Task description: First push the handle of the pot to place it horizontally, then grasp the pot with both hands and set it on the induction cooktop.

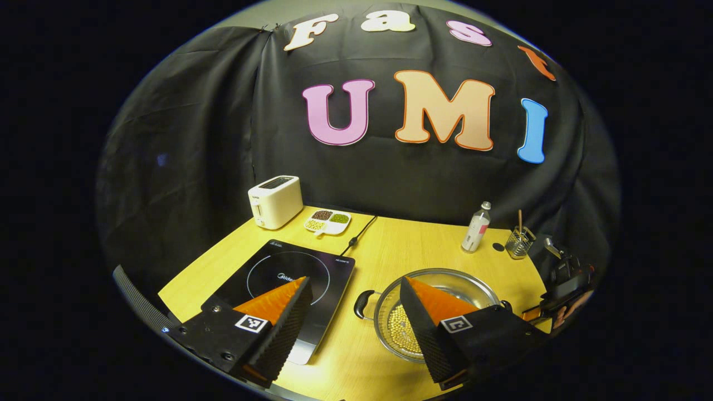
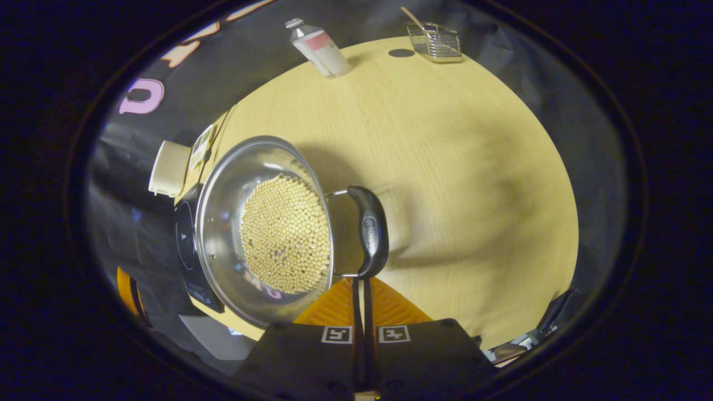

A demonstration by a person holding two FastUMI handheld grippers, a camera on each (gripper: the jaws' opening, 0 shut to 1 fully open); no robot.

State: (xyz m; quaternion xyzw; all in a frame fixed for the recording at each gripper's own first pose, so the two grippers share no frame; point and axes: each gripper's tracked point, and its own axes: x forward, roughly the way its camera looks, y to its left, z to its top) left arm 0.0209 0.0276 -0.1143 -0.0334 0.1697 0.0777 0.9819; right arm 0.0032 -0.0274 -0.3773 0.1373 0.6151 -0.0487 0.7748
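A steel pot (image 1: pixel 445 278) holding yellow beans stands on the wooden table, right of the black induction cooktop (image 1: pixel 284 273). Its left black handle (image 1: pixel 362 303) points toward the cooktop. My left gripper (image 1: pixel 355 283) hovers open, one finger over the cooktop and the other over the pot's near rim, holding nothing. In the right gripper view the pot (image 2: pixel 223 223) lies left of centre with its black loop handle (image 2: pixel 372 231) toward me. My right gripper (image 2: pixel 362 281) is shut, fingers pressed together, tips at the handle's near end. The right gripper (image 1: pixel 560 292) also appears beyond the pot.
At the table's back stand a white toaster (image 1: pixel 274 200), a divided dish of beans (image 1: pixel 327 221), a plastic bottle (image 1: pixel 476 227) and a wire basket (image 1: pixel 519 242). The cooktop's cord (image 1: pixel 362 231) runs back. Open tabletop (image 2: pixel 445 167) lies right of the pot.
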